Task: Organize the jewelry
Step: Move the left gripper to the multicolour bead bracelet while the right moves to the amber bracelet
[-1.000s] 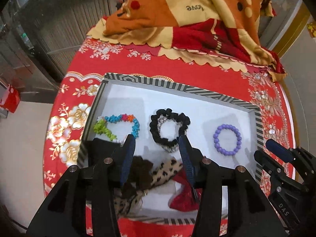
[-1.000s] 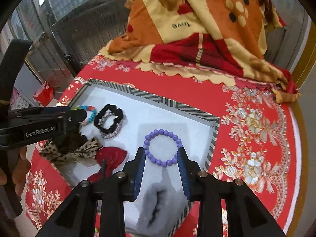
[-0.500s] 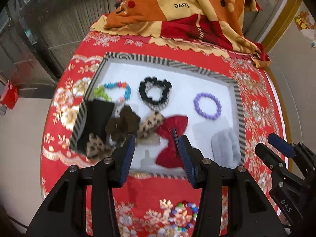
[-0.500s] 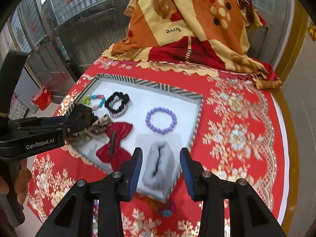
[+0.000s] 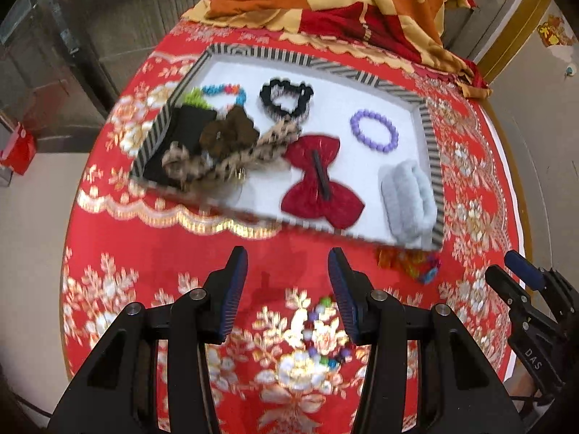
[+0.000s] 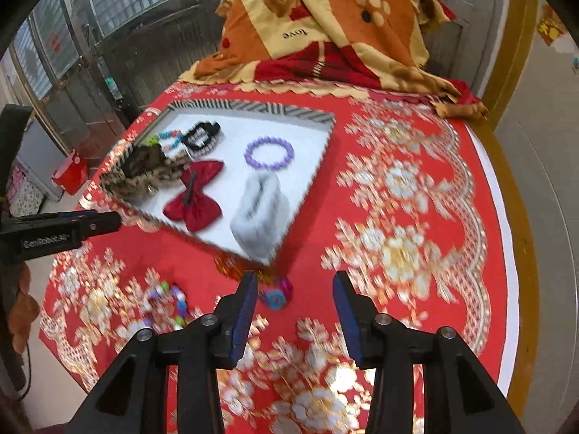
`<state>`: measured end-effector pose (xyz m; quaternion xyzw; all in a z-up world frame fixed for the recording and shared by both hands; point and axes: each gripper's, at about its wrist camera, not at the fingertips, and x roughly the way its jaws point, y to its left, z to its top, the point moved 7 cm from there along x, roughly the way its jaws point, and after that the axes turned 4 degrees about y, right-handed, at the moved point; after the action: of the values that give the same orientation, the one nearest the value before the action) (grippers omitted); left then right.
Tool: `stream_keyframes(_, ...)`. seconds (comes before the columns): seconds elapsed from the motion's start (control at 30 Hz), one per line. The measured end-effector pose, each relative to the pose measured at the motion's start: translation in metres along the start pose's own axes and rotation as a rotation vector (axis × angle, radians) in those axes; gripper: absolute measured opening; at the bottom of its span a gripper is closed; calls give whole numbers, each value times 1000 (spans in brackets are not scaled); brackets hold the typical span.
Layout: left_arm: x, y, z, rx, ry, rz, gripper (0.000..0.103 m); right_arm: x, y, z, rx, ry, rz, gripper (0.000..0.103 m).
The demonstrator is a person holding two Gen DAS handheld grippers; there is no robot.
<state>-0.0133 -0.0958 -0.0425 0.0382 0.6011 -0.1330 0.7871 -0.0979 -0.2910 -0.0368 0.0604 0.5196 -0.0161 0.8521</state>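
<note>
Left wrist view has the left gripper (image 5: pixel 287 275) with jaws wide apart and nothing between them, held over the red floral cloth (image 5: pixel 173 253) on the bench, near the striped-rim tray (image 5: pixel 432 152); inside the tray lie a purple bead bracelet (image 5: pixel 374 135), a black scrunchie (image 5: pixel 286 99), a multicoloured bead bracelet (image 5: pixel 224 90), a red bow clip (image 5: pixel 318 184), a grey fluffy scrunchie (image 5: pixel 407 199), and a heap of brown and leopard-print hair ties (image 5: pixel 224 144) by the left wall; outside the tray, a colourful bracelet (image 5: pixel 416 264) lies just beside its near rim, and a blurred string of mixed beads (image 5: pixel 325 329) rests on the cloth close to the left gripper's right finger; right wrist view shows the right gripper (image 6: pixel 295 289) likewise spread wide and empty, above the cloth, with a small bright bracelet (image 6: pixel 275 291) just beside its left finger; a patterned blanket (image 6: pixel 325 29) is piled at the far edge.
</note>
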Motion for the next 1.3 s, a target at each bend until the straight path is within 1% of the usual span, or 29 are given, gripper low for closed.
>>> stream_keyframes(0.13,7,-1,-19,-3,22,6,46,9,-5,-17,5,34,-23,41)
stream_keyframes(0.23,13,0,-32,-8,36,11,46,18,-4,-25,-2,59,-21,41)
stream_keyframes(0.27,17,-1,-38,-4,52,4,46,22,-4,-27,0,65,-23,41)
stream_keyframes(0.33,22,-5,-47,12,80,-14,46,29,-5,-30,10,66,-6,41)
stream_keyframes(0.43,32,-8,-61,38,114,-14,46,40,-2,-31,12,82,42,41)
stream_keyframes(0.5,39,-8,-67,51,132,-10,46,48,3,-31,-13,100,74,41)
stream_keyframes(0.63,49,-4,-73,55,142,22,46,59,17,-27,-73,103,93,41)
stream_keyframes(0.83,60,-5,-73,66,149,31,46,75,39,-16,-158,115,114,41)
stream_keyframes(0.93,66,-6,-74,79,157,31,46,83,44,-9,-191,120,116,37)
stream_keyframes(1.1,70,-11,-64,112,146,47,47,92,49,-1,-221,126,123,31)
stream_keyframes(1.13,71,-12,-63,115,145,48,47,93,51,0,-236,131,117,29)
stream_keyframes(1.23,73,-16,-61,133,140,55,47,99,55,-5,-261,164,110,10)
stream_keyframes(1.3,76,-22,-56,146,134,52,47,97,54,-7,-261,160,116,9)
